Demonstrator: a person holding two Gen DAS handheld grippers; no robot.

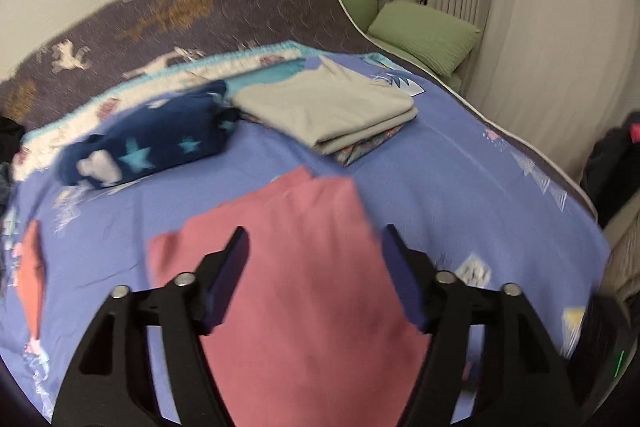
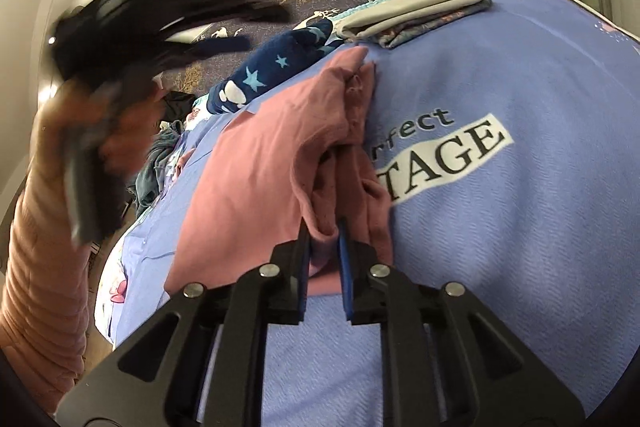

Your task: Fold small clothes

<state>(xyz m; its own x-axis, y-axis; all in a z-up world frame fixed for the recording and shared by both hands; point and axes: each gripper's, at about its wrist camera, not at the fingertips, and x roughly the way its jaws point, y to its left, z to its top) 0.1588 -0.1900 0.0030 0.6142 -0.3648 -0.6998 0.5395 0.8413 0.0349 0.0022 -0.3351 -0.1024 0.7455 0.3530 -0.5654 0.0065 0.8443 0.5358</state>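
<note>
A pink garment [image 1: 288, 267] lies on the blue bedsheet [image 1: 460, 179], partly folded. My left gripper [image 1: 314, 247] is open and hovers above the garment, holding nothing. In the right wrist view my right gripper [image 2: 325, 227] is shut on a bunched edge of the pink garment [image 2: 260, 167] and holds it low over the sheet. The left gripper [image 2: 160, 19] appears blurred at the upper left of that view, held by a hand in a pink sleeve.
A folded grey garment [image 1: 332, 107] on a patterned one and a navy star-print fleece [image 1: 148, 151] lie at the far side of the sheet. Green pillows [image 1: 424, 35] and curtains stand to the right. An orange cloth [image 1: 32, 267] lies at the left.
</note>
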